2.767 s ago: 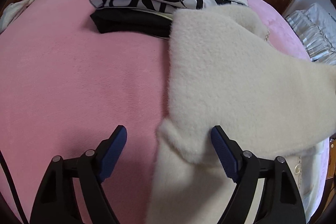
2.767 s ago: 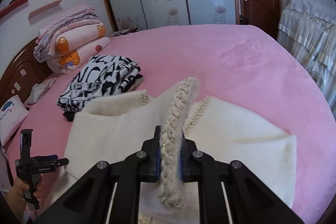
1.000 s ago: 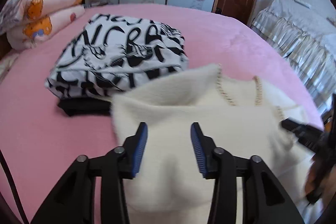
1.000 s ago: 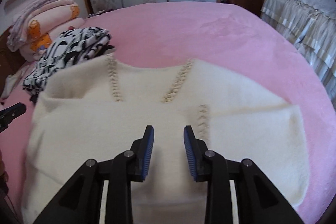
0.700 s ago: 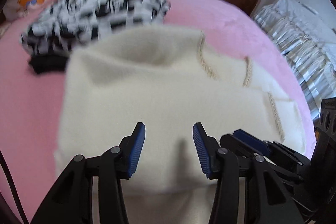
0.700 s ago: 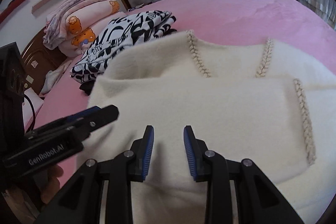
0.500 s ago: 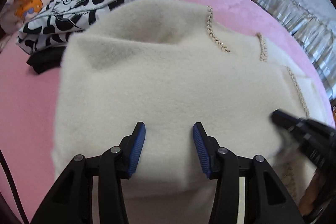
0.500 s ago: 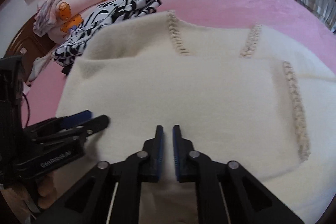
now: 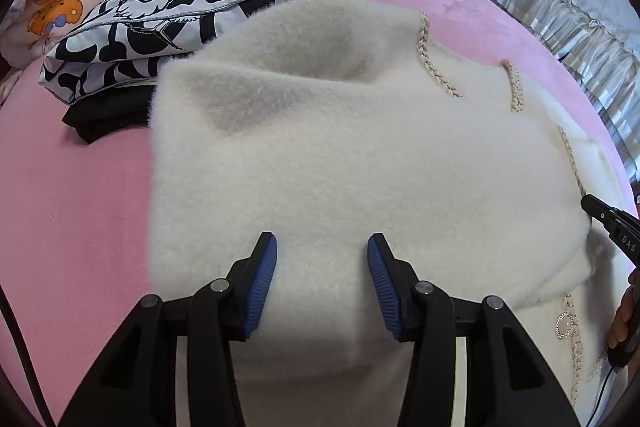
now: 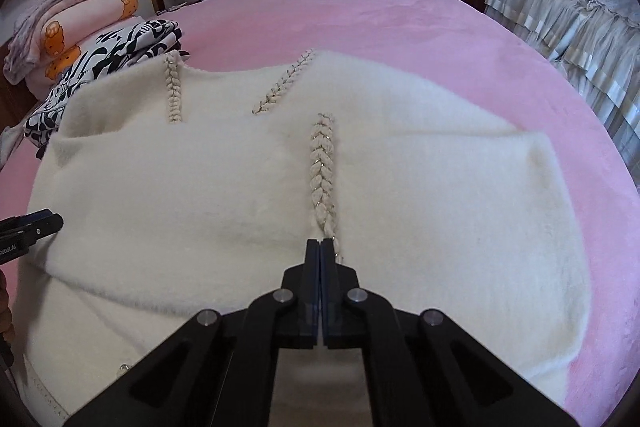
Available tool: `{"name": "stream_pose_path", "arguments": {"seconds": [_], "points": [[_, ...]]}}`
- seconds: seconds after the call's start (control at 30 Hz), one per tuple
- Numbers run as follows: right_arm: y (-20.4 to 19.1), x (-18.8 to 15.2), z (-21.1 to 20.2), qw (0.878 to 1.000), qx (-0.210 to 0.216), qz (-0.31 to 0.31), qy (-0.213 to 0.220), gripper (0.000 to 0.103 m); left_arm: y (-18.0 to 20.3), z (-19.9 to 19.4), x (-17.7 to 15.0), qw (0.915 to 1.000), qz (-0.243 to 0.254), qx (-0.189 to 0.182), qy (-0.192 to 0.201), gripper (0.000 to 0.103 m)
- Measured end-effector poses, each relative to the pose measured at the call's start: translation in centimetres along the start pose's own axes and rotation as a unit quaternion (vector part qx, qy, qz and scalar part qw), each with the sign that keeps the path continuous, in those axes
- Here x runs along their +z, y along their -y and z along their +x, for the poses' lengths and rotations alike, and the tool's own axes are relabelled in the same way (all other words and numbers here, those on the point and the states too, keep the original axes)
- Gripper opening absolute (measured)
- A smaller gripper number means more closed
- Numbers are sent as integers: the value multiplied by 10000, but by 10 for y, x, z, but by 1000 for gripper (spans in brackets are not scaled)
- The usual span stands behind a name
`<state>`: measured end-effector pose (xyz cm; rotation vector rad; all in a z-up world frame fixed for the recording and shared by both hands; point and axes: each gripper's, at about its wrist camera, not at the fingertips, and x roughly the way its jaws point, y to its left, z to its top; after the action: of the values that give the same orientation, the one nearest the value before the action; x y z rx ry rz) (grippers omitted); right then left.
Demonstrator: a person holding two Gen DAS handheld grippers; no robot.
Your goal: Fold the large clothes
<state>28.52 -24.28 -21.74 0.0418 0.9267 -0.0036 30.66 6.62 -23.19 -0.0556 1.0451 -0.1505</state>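
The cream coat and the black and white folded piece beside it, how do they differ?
The cream coat is plain, fluffy, trimmed with braid; the black and white piece is boldly patterned and smooth. The coat spreads wide, folded loosely; the patterned piece is a compact stack on a black garment. Both lie on the pink bed.

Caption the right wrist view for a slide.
Shut right gripper poised over braided trim of cream fuzzy coat on pink bed.

Both wrist views close, angled down, sharing cream garment [image 9: 360, 155].
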Motion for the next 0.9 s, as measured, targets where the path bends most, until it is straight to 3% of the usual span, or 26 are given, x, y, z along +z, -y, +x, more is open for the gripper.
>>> {"name": "stream_pose_path", "arguments": {"seconds": [0.27,0.63,0.7,0.77,0.9], "points": [[13,-1,-2,9990,249,356,-138,0,2,-1,0,10000,-60,32,-47,46],[8,-1,-34,9974,371,562,-237,16,4,-27,-6,9993,-312,27,-213,47],[7,-3,-47,9978,374,515,-175,18,6,-40,-10,9994,-288,29,-188,51],[7,-6,-62,9982,348,481,-95,18,10,-57,-17,9996,-264,-9,-108,65],[11,-12,-98,9983,361,447,67,19,20,-96,-35,9999,-160,13,62,70]]}}
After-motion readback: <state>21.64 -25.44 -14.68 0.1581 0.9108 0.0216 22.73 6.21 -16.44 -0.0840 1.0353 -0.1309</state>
